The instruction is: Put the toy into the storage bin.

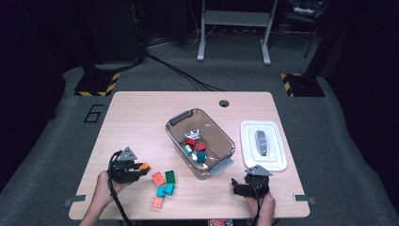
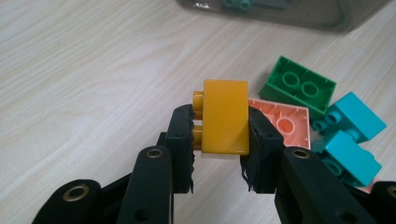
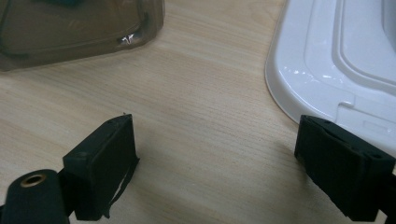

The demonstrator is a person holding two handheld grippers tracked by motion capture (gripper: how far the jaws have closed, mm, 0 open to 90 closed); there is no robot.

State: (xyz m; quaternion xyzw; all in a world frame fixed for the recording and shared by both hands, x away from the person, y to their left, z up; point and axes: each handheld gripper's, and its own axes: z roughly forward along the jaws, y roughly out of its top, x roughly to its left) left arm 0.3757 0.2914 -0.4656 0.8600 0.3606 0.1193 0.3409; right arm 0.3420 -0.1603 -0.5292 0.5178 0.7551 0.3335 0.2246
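My left gripper (image 2: 219,140) is shut on an orange-yellow brick (image 2: 225,116), held on its side above the table with its studs pointing left. From above, that gripper (image 1: 141,168) sits at the front left with the orange brick (image 1: 145,165) at its tip. Just right of it lie loose bricks: a salmon one (image 2: 285,123), a green one (image 2: 299,86) and two teal ones (image 2: 355,116). My right gripper (image 3: 215,168) rests open near the front right edge, with only bare wood between its pads; it is also in the high view (image 1: 241,187).
A clear grey bin (image 1: 221,136) with several small bricks inside stands at the table's middle. Its white lid (image 1: 277,157) lies flat to the right, just beyond my right gripper. Another salmon brick (image 1: 157,202) lies near the front edge.
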